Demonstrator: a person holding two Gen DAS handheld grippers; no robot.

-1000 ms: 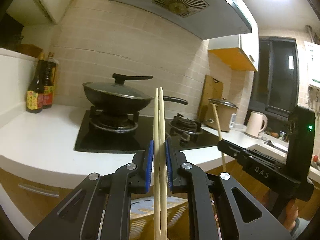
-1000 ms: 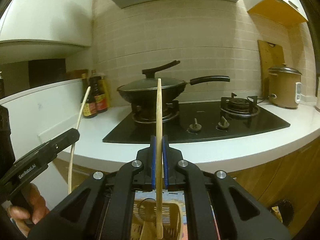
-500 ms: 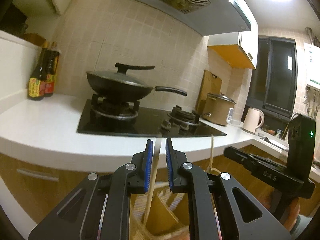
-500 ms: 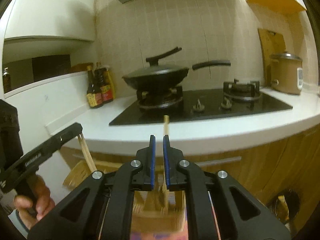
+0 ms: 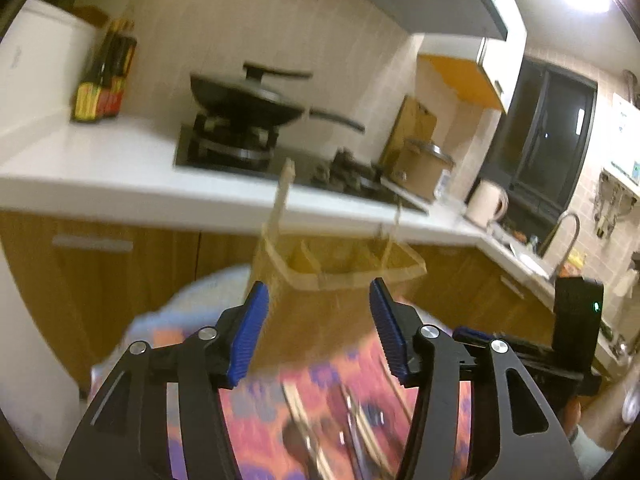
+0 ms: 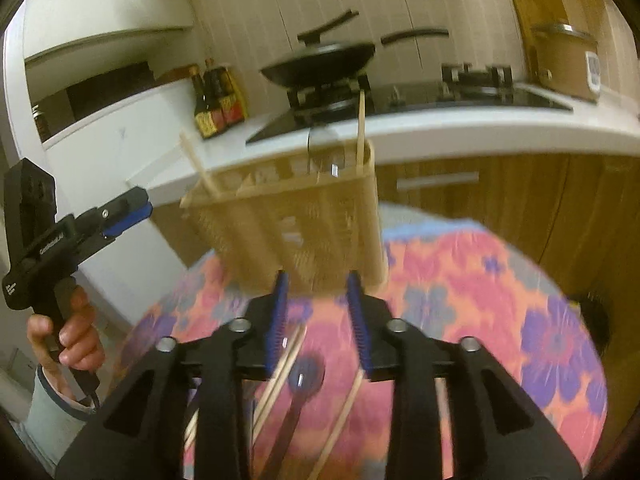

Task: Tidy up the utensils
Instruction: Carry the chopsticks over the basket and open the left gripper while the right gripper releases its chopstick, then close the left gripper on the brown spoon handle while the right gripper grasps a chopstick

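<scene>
A tan slotted utensil holder [image 5: 336,276] [image 6: 296,224] stands on a round table with a floral cloth [image 6: 480,292]. Chopsticks stand in it: a pair at its left end [image 5: 282,196] [image 6: 198,168] and one at its right end [image 5: 394,232] [image 6: 361,132]. My left gripper [image 5: 318,328] is open and empty, just short of the holder; it also shows in the right wrist view [image 6: 128,210]. My right gripper [image 6: 318,316] is open and empty in front of the holder. Loose chopsticks [image 6: 280,376] and a dark-handled utensil [image 6: 304,376] lie on the cloth below it.
Behind the table runs a white counter [image 5: 100,168] with a hob, a lidded black wok [image 5: 248,96], sauce bottles [image 5: 102,92] and a rice cooker [image 5: 424,164]. Wooden cabinet doors [image 6: 500,200] are below. A kettle [image 5: 486,204] and sink are far right.
Both grippers opened and let their chopsticks go into the holder. Both have pulled back and tipped down, so the table and the loose utensils now show.
</scene>
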